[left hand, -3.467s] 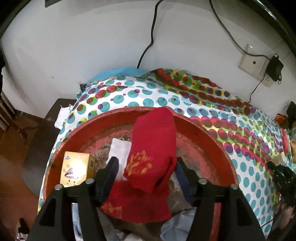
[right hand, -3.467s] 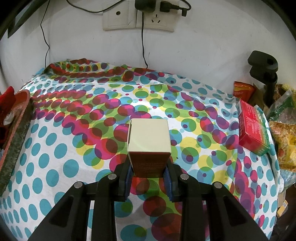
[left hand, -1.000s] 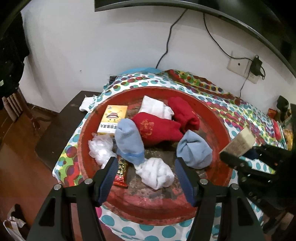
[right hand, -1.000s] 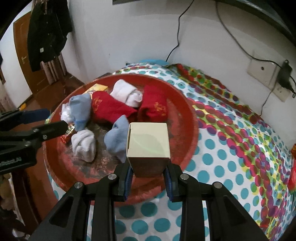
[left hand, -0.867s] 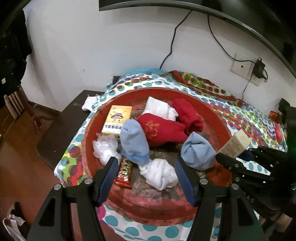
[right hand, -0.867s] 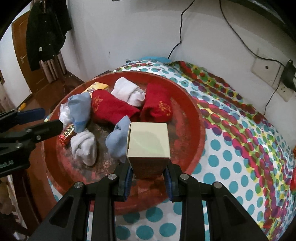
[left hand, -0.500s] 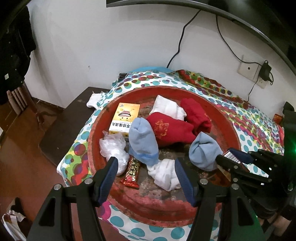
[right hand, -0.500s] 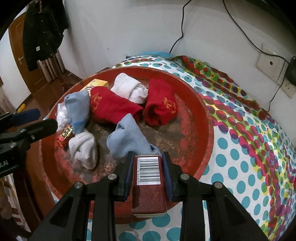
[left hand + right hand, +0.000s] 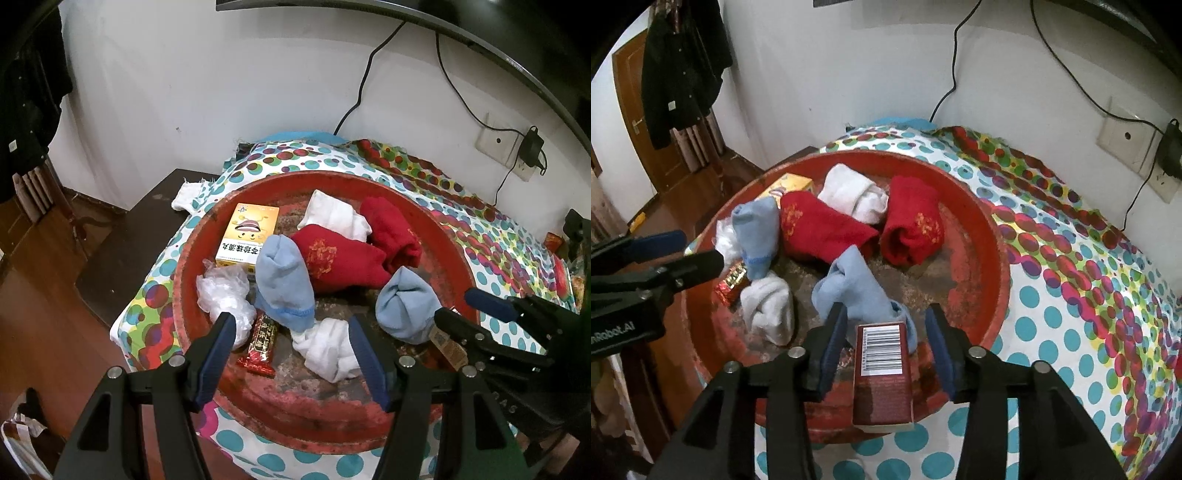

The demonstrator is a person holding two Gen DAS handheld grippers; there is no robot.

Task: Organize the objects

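From my left wrist view, my left tool hangs open at the bottom of the frame with nothing between its pads, over the near rim of the red basin. The basin sits on a counter covered by a dotted cloth. Inside it, at frame centre, lie two red socks, two light blue socks, a white sock bundle and another white bundle farther back. A yellow box lies at the upper left of the basin, with a crumpled plastic bag and a red snack bar below it. At the right edge, my right tool reaches in over the basin's rim.

From my right wrist view, my right tool has just been opening; its pads stand clear of the dark red box, which lies between them with its barcode face up, resting on the near rim of the basin. A blue sock touches the box's far end. My left tool shows at the left edge, open.
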